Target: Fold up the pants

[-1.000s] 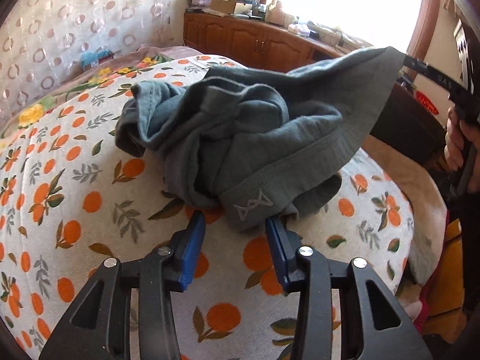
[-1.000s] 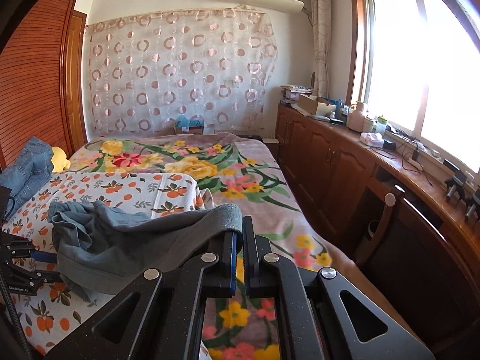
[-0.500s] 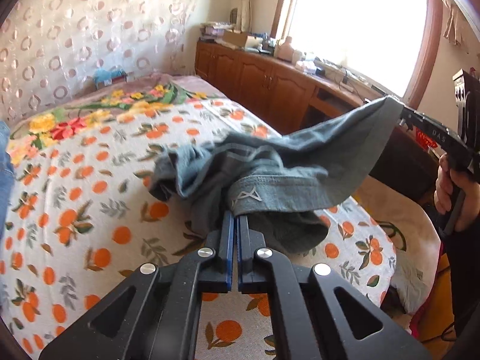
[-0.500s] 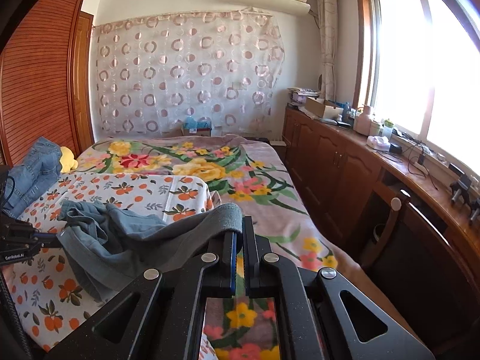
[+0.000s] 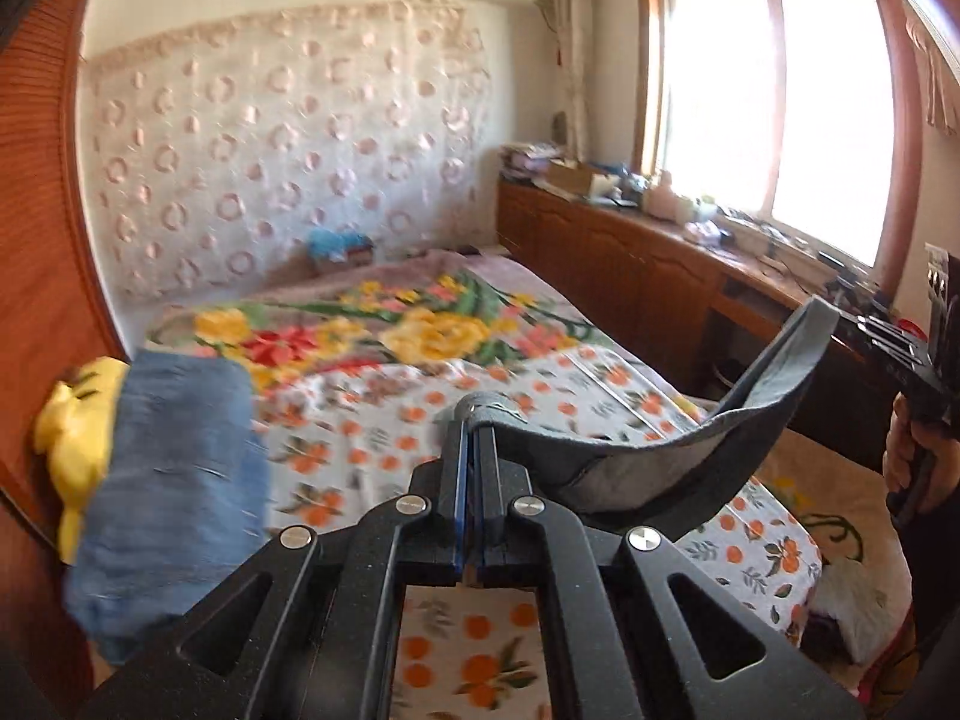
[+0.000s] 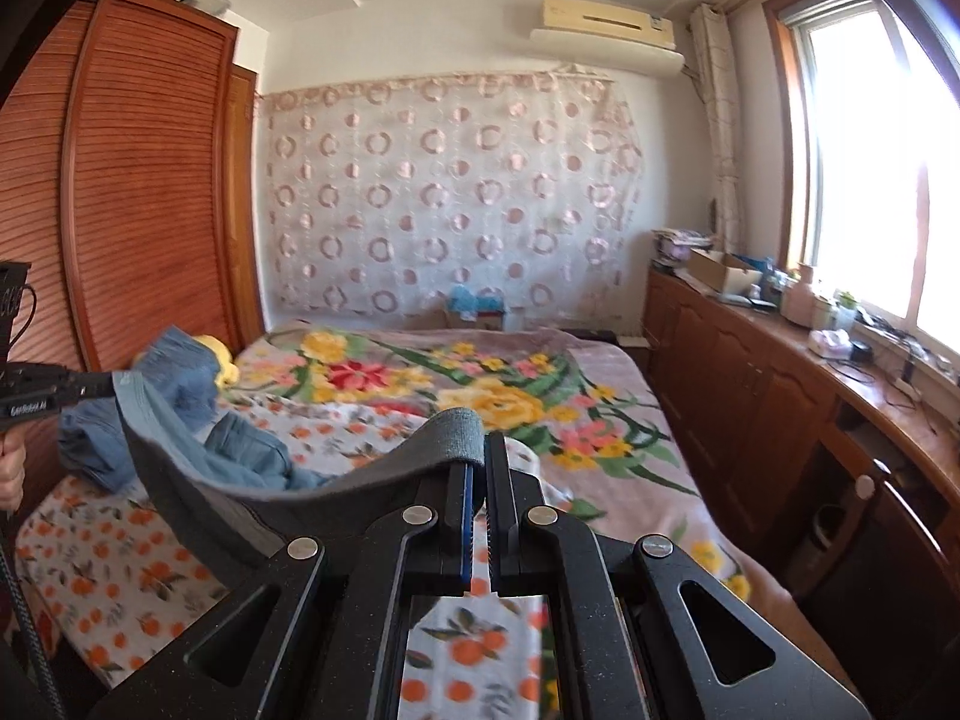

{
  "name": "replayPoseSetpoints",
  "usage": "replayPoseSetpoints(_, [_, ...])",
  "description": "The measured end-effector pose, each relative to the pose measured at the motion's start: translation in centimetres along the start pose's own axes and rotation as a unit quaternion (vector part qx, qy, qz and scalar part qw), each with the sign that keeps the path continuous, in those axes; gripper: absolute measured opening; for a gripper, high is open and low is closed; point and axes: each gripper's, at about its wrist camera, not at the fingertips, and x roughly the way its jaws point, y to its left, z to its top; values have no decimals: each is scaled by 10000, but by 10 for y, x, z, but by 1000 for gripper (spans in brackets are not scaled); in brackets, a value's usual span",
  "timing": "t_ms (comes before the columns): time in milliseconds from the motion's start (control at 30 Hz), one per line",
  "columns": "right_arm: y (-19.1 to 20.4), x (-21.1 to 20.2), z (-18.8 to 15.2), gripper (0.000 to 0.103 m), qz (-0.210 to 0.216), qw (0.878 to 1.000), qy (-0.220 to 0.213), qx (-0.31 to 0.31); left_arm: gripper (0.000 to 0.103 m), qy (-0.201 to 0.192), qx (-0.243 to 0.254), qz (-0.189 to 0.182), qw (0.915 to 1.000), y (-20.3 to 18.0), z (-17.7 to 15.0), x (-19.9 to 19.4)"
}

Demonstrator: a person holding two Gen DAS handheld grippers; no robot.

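The grey-green pants (image 5: 660,468) hang in the air above the bed, held by the waistband at two points. My left gripper (image 5: 474,420) is shut on one end of the band, which curves up and right to my right gripper (image 5: 840,324), held by a hand (image 5: 912,450). In the right wrist view my right gripper (image 6: 478,438) is shut on the band. The pants (image 6: 240,504) sag leftward from it to my left gripper (image 6: 111,385). The legs hang below, mostly hidden behind the gripper bodies.
An orange-print sheet (image 5: 480,648) and a floral blanket (image 6: 480,372) cover the bed. Blue jeans (image 5: 174,480) and a yellow toy (image 5: 72,420) lie at its left by the wooden wardrobe (image 6: 150,210). Cluttered wooden cabinets (image 6: 750,372) run under the window.
My left gripper closed on the waistband and rose, lifting the crumpled pants off the bed. The band now stretches between both grippers. The right gripper rose a little.
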Motion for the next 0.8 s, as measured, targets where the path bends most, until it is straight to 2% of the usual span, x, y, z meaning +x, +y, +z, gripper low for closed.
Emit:
replayPoseSetpoints(100, [9, -10, 5, 3, 298, 9995, -126, -42, 2, -238, -25, 227, 9995, 21, 8, -31])
replayPoseSetpoints(167, [9, -15, 4, 3, 436, 9989, -160, -45, 2, -303, -19, 348, 9989, 28, 8, -40])
replayPoseSetpoints(233, [7, -12, -5, 3, 572, 9984, -21, -24, 2, -261, 32, 460, 9986, 33, 4, -40])
replayPoseSetpoints(367, [-4, 14, -37, 3, 522, 9974, 484, -101, 2, 136, 35, 452, 9989, 39, -21, -10])
replayPoseSetpoints(533, [-25, 53, -83, 3, 272, 9923, 1206, -121, 2, 759, -66, 235, 9968, 37, -61, 39])
replayPoseSetpoints(700, [-59, 76, -115, 3, -118, 9857, 1683, 17, 4, 1312, -83, 65, 9913, 26, -92, 71])
replayPoseSetpoints(800, [-74, 84, -126, 3, -185, 9823, 1849, 245, 10, 1433, -139, -18, 9896, 23, -101, 72])
